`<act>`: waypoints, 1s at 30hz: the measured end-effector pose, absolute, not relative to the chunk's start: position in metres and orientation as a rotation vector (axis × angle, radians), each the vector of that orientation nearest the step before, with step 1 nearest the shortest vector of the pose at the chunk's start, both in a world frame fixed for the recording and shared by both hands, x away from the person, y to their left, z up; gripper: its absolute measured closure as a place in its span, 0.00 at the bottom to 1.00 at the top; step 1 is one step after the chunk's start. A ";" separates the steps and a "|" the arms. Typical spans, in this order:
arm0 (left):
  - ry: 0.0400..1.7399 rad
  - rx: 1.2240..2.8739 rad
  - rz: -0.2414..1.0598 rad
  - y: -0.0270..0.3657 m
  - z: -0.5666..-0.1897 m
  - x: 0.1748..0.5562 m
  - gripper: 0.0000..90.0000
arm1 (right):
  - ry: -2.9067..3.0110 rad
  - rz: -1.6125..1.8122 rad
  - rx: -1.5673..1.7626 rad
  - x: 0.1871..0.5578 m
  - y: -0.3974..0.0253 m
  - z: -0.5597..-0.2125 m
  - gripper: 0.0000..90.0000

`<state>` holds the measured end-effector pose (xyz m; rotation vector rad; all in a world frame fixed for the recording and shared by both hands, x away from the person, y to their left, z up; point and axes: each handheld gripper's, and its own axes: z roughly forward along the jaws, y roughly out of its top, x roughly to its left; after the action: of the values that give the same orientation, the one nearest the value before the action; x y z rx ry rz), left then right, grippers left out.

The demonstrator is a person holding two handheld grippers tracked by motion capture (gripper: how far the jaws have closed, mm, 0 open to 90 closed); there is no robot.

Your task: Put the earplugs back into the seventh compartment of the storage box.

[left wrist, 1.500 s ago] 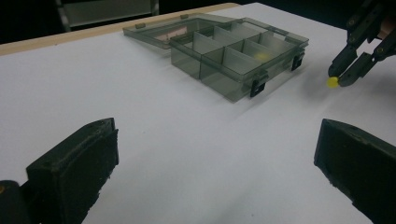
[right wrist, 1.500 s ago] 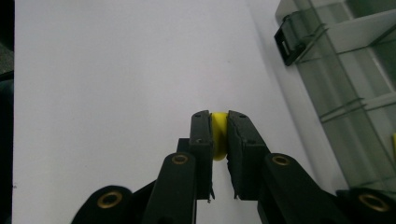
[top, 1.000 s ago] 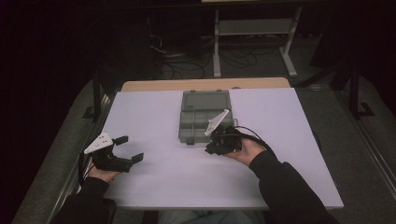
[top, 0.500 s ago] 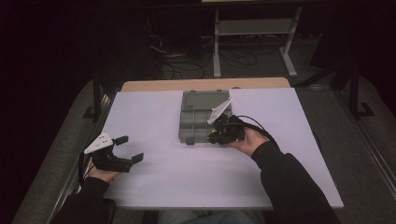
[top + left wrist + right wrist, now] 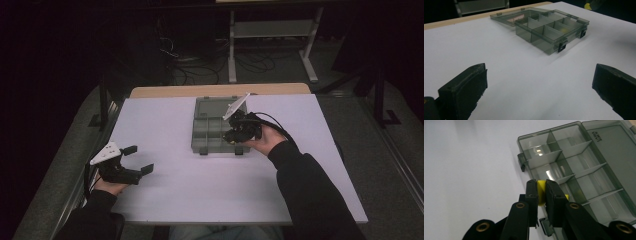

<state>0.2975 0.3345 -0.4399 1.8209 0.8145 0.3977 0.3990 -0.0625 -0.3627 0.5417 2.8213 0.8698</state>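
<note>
dark floor and a tangle of cables are lying behind the white rectangular surface [image 5: 170, 200], which is carrying everything. near its far middle the smoky translucent plastic compartment box [image 5: 212, 131] is sitting with its lid folded back flat. the right tongs [image 5: 234, 136] are hovering over the box's near right corner, pinching a small yellow plastic piece [image 5: 541, 192] above a near compartment. the left tongs [image 5: 136, 159] are resting wide and empty at the near left, well apart from the box. risk, as i judge it: the piece could be landing on a divider or bouncing out if released too high, since nothing is steadying the box.
</note>
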 end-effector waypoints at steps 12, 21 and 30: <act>0.811 1.822 0.397 0.334 -0.440 0.298 0.00 | 2.814 0.855 0.603 0.418 -0.064 -0.373 0.88; 0.810 1.821 0.396 0.334 -0.440 0.298 0.00 | 2.827 0.816 0.649 0.431 -0.063 -0.388 0.88; 0.809 1.823 0.395 0.334 -0.440 0.298 0.00 | 2.845 0.783 0.691 0.443 -0.062 -0.404 0.88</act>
<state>0.2977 0.3345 -0.4400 1.8226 0.8093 0.3952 0.4435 -0.0617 -0.4038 0.6906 2.8451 0.7832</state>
